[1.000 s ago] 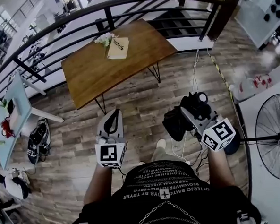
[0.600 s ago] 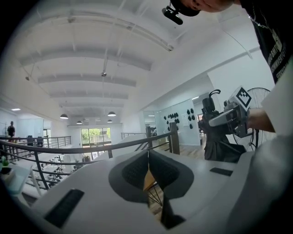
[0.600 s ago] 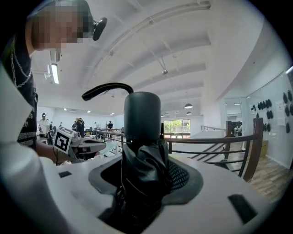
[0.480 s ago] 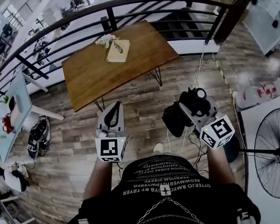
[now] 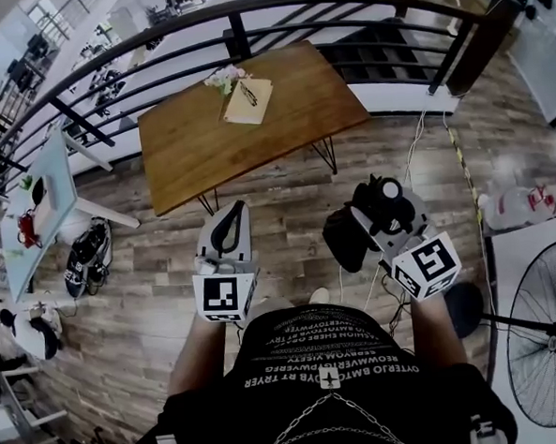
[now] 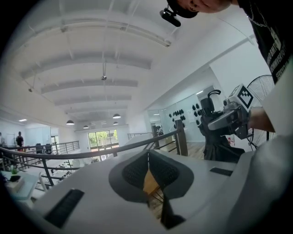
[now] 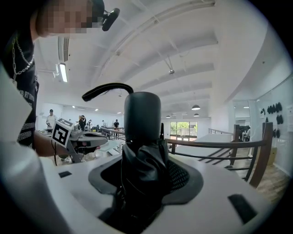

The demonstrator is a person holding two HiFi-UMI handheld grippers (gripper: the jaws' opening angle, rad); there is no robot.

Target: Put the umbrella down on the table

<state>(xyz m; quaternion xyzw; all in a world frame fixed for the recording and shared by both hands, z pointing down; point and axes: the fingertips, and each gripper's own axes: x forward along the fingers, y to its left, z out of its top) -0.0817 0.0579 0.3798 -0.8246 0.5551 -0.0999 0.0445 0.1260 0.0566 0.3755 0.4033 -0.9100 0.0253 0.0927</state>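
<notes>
A folded black umbrella (image 5: 361, 228) with a round-ended handle (image 5: 389, 191) stands upright in my right gripper (image 5: 377, 222), which is shut on its bunched fabric (image 7: 142, 155); the handle (image 7: 142, 116) rises above the jaws. My left gripper (image 5: 225, 231) is held beside it at the same height, its pads (image 6: 137, 171) together with nothing between them. Both grippers hang over the wood floor, short of the brown wooden table (image 5: 208, 150). From the left gripper view the umbrella (image 6: 219, 148) shows at the right.
On the table's far side lie a notebook with glasses (image 5: 249, 101) and a small flower bunch (image 5: 220, 77). A black railing (image 5: 274, 5) curves behind it. A light blue table (image 5: 43, 221) and bags (image 5: 85, 261) are left, a fan (image 5: 548, 331) right, cables (image 5: 410, 161) on the floor.
Both grippers have been carried a little toward the wooden table, which now sits nearer and further right in the head view. The umbrella stays gripped and upright.
</notes>
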